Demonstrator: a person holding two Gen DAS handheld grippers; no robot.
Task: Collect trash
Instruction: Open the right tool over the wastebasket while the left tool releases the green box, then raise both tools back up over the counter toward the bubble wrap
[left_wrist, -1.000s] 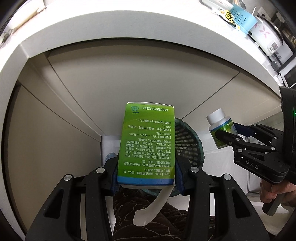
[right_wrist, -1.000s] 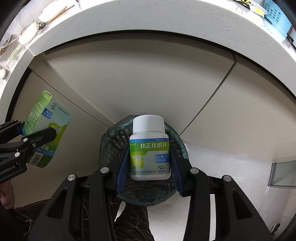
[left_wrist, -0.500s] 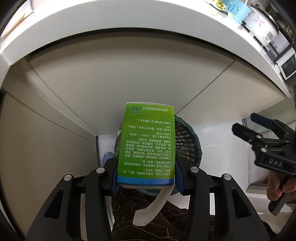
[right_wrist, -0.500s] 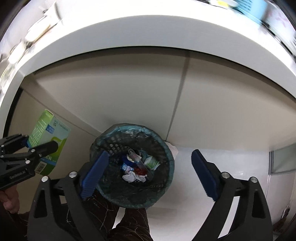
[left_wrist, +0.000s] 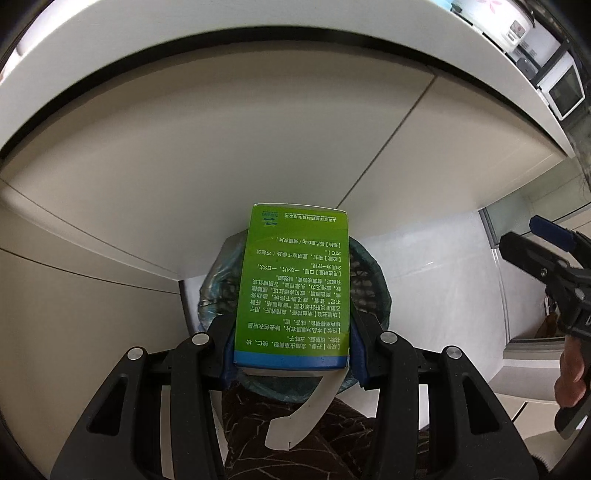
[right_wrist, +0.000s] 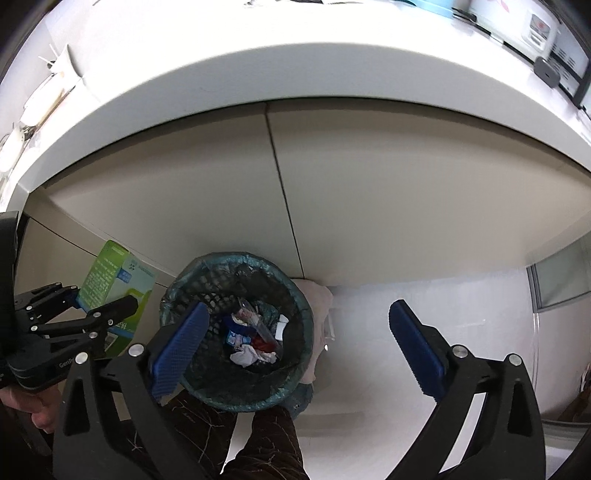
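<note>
Box (left_wrist: 293, 288) clamped in left claw (left_wrist: 291, 349), above bin (left_wrist: 371, 291).

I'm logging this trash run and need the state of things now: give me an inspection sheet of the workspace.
Surface: pale floor below a white counter; beige cabinet doors between.
Job's things: green box above the mesh bin, flap hanging open; bin lined, holding mixed wrappers.
Clutter: pale cloth beside the bin.
Grippers: left gripper clamped on the box; right gripper has just been opening, nothing between its jaws.
Cables: nothing seen.
Surroundings: appliances on the counter; person's patterned trouser leg by the bin.
</note>
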